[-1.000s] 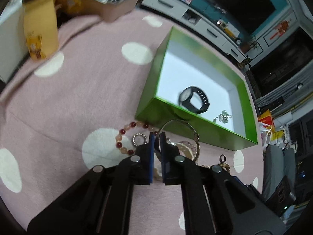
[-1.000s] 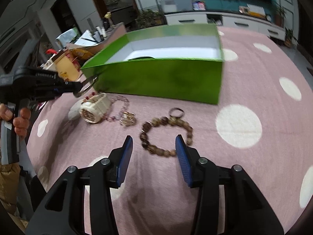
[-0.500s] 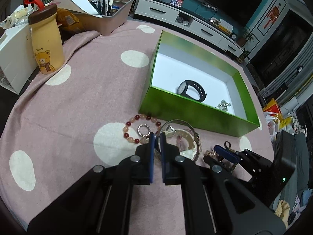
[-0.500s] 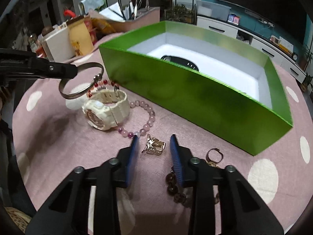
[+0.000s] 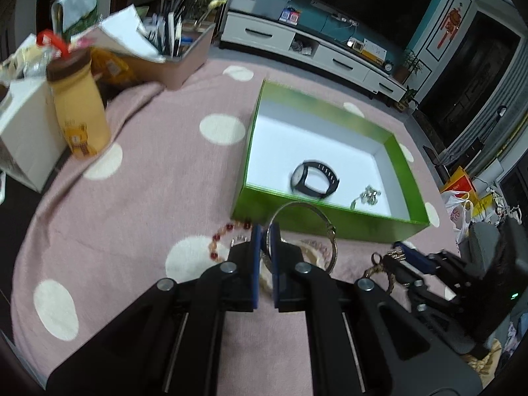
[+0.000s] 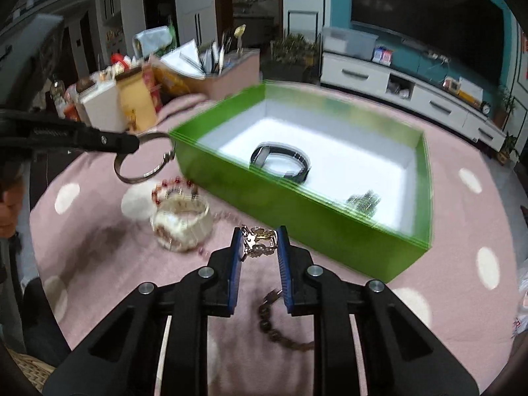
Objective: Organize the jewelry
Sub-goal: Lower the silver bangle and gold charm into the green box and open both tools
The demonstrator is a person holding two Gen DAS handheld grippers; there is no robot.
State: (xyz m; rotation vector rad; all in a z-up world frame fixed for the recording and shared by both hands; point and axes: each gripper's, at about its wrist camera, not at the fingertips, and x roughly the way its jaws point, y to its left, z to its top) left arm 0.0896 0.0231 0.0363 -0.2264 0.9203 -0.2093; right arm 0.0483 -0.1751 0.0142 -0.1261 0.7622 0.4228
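My left gripper (image 5: pixel 266 231) is shut on a silver bangle (image 5: pixel 325 221) and holds it in the air just short of the green box's (image 5: pixel 316 222) near wall; the bangle (image 6: pixel 138 175) also shows in the right wrist view. My right gripper (image 6: pixel 259 242) is shut on a small gold trinket (image 6: pixel 259 244), lifted near the box's (image 6: pixel 297 211) front wall. Inside the box lie a black watch (image 5: pixel 313 181) and a small silver piece (image 5: pixel 368 194). On the pink cloth lie a cream watch (image 6: pixel 181 224), a red bead bracelet (image 5: pixel 224 234) and a brown bead bracelet (image 6: pixel 280 333).
A yellow bear bottle (image 5: pixel 79 112), a white carton (image 5: pixel 23 135) and a pen holder box (image 5: pixel 178 56) stand at the table's far left. The right gripper's body (image 5: pixel 439 274) shows at the lower right of the left wrist view. A small ring (image 5: pixel 376 259) lies beside it.
My right gripper has closed on the gold trinket and lifted it toward the box. My left gripper has moved the bangle closer to the box's near wall.
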